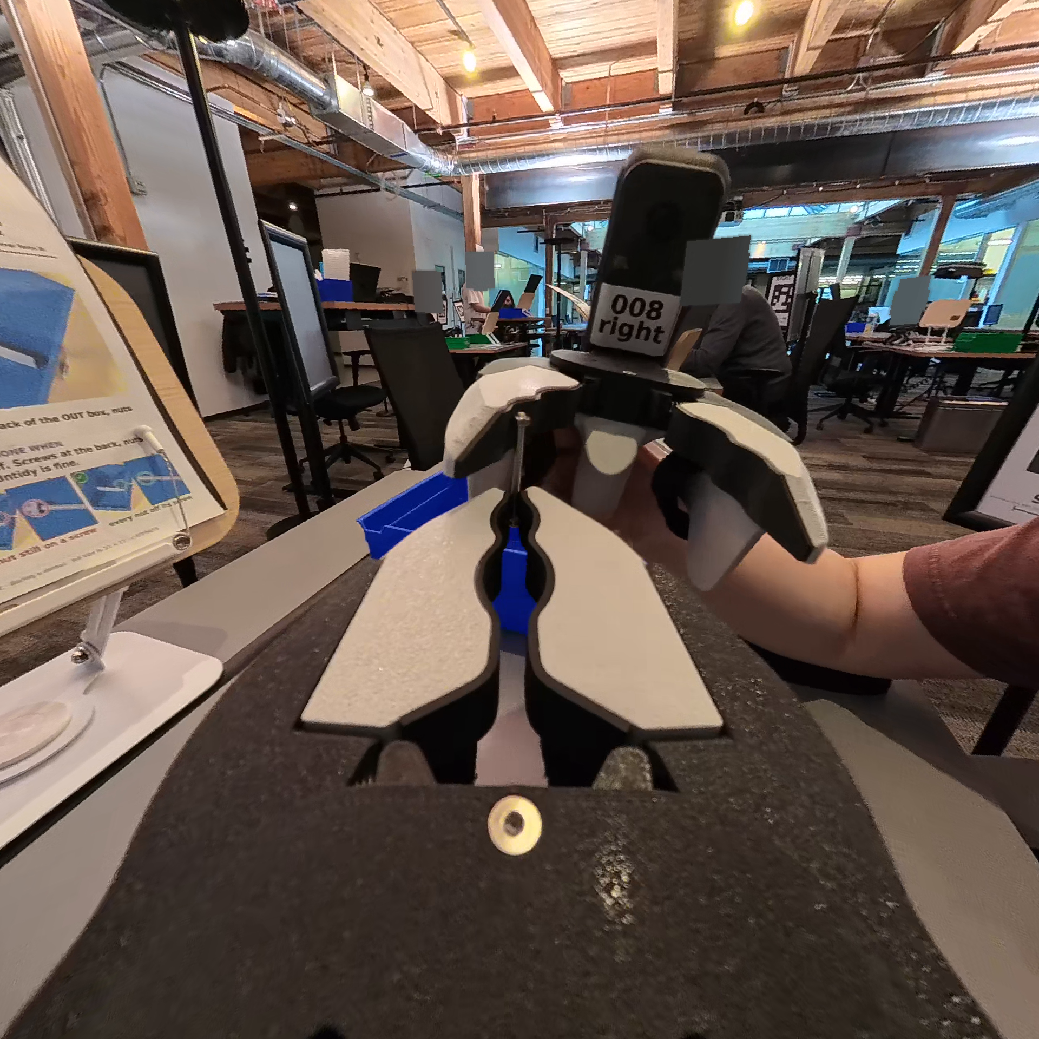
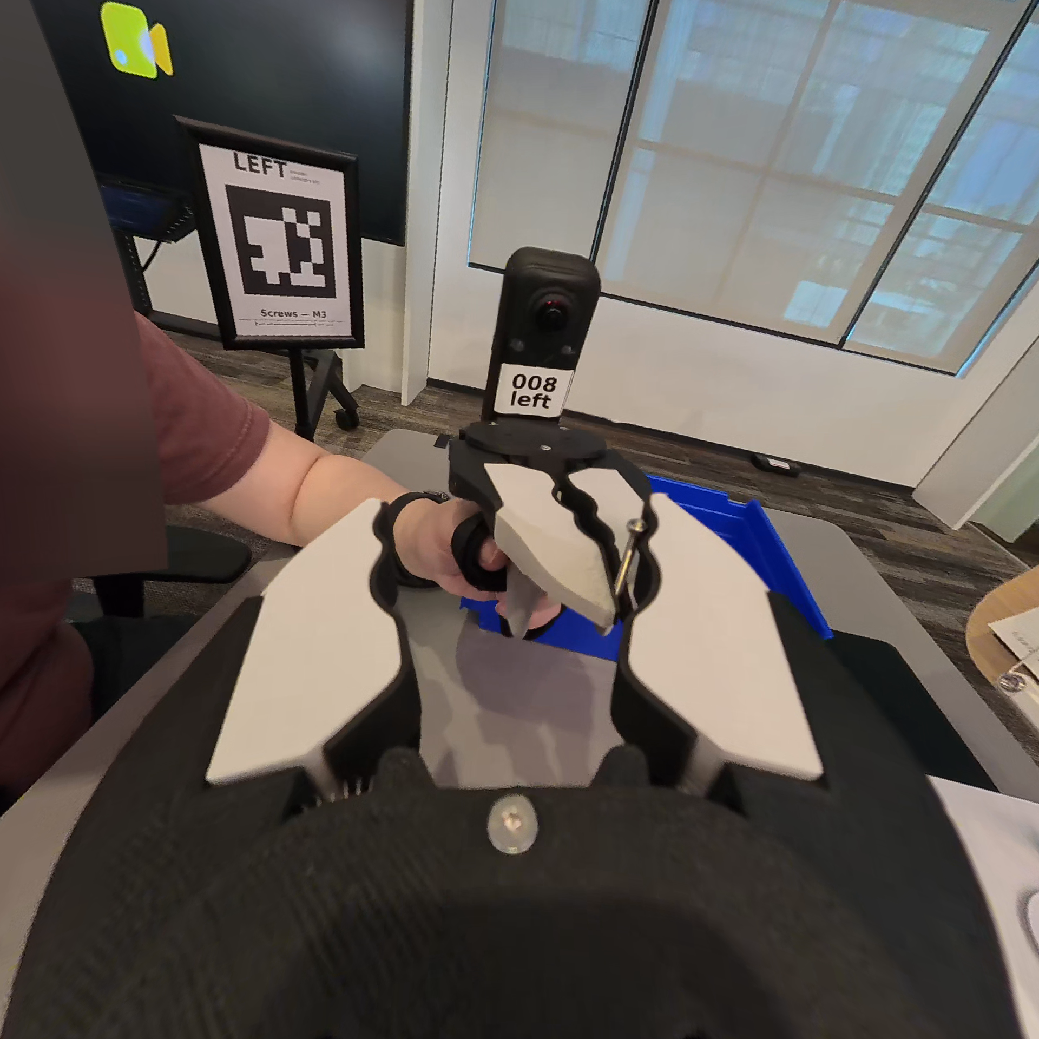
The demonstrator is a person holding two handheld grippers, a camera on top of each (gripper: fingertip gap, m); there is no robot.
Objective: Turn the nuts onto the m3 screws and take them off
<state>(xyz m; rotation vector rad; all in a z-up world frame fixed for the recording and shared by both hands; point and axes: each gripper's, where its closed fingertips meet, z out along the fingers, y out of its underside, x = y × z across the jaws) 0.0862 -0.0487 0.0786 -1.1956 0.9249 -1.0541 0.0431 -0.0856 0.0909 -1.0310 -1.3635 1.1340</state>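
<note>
My left gripper (image 1: 513, 500) is shut on the lower end of a thin metal screw (image 1: 520, 455), which stands up with its head on top. In the right wrist view the left gripper (image 2: 610, 610) points at me with the screw (image 2: 628, 556) in its tips. My right gripper (image 2: 517, 506) is wide open and empty. The screw stands between its fingers, close to the right finger (image 2: 708, 618). In the left wrist view the right gripper (image 1: 635, 500) faces me, with one finger (image 1: 500, 410) just behind the screw's head. I see no nut.
A blue bin (image 1: 416, 514) sits on the grey table (image 1: 270, 607) below both grippers; it also shows in the right wrist view (image 2: 759, 540). An instruction sheet on a white stand (image 1: 84, 450) is at the left. A framed marker sign (image 2: 281, 242) stands behind. Across from one pair of fingers to the other is roughly 5 cm.
</note>
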